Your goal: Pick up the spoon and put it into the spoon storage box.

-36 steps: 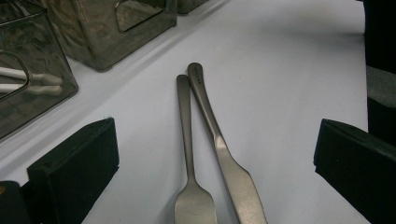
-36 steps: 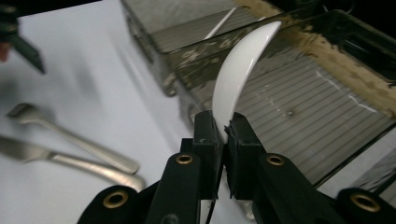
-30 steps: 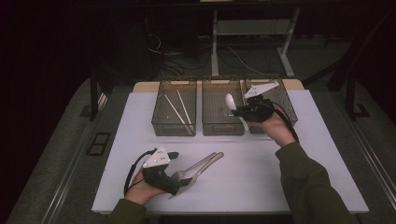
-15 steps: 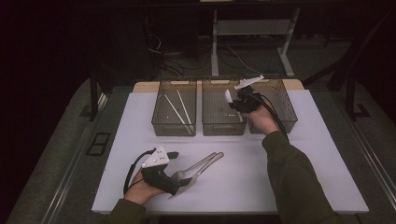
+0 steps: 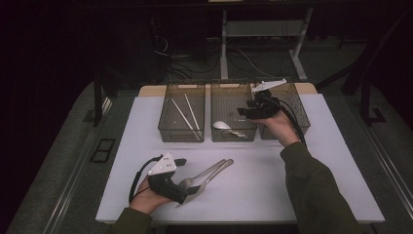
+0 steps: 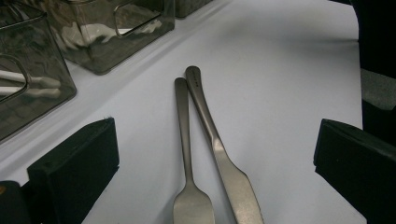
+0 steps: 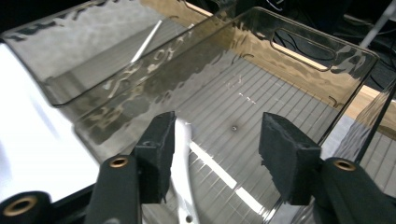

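Note:
My right gripper (image 5: 243,113) hovers over the middle clear bin (image 5: 233,84) at the back of the white mat. Its jaws have just been opening and nothing is pressed between the pads (image 7: 161,154). A white spoon (image 5: 227,126) lies on that bin's floor, and its white handle (image 7: 184,186) shows below the left jaw in the right gripper view. At the front left my left gripper (image 5: 182,180) rests on the mat, open wide. A metal fork (image 6: 187,154) and knife (image 6: 219,149) lie side by side between its jaws, untouched, handles pointing away.
Three clear bins stand in a row at the back of the white mat (image 5: 272,195). The left bin (image 5: 182,137) holds two white chopsticks (image 5: 185,114). The right bin (image 5: 299,109) sits under my right hand. A wooden board edge (image 5: 151,90) shows behind the bins.
The right gripper held the white spoon upright above the bins, moved slightly left, and opened. The spoon now lies in the middle bin. The left gripper has kept still.

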A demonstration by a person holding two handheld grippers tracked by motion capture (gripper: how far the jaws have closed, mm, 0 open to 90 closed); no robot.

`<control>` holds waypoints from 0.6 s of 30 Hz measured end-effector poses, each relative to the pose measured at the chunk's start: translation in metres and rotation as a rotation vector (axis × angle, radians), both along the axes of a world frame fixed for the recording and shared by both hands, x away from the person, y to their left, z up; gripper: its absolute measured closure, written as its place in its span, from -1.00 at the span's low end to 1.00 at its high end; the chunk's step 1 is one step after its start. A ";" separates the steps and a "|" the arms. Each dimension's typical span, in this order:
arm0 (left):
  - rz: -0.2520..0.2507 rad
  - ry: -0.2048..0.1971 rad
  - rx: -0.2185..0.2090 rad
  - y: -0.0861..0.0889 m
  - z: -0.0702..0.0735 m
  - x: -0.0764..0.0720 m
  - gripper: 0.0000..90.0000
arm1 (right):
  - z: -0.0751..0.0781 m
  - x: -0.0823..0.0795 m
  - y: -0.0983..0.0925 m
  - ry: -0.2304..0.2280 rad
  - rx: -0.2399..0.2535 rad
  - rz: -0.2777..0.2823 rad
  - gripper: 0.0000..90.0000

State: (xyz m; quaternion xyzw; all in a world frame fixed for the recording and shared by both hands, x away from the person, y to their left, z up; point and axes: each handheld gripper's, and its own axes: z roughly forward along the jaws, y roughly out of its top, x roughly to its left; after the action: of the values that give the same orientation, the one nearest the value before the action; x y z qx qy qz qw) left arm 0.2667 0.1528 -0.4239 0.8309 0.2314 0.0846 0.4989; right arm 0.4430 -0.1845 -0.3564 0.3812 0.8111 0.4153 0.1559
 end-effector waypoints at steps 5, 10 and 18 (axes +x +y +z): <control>0.002 0.000 0.001 -0.001 0.000 0.000 -1.00 | 0.006 -0.016 -0.008 -0.008 0.040 0.029 -0.11; 0.005 0.001 0.005 -0.001 0.000 -0.001 -1.00 | 0.007 -0.034 -0.015 -0.004 0.081 0.067 -0.16; 0.003 0.001 0.012 -0.001 0.000 -0.001 -1.00 | -0.004 -0.070 -0.028 0.008 0.119 0.121 -0.24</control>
State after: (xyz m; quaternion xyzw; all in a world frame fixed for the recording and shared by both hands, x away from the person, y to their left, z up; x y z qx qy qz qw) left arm 0.2659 0.1514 -0.4242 0.8336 0.2324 0.0864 0.4936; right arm 0.3731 -0.2122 -0.3600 0.3418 0.8071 0.4700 0.1043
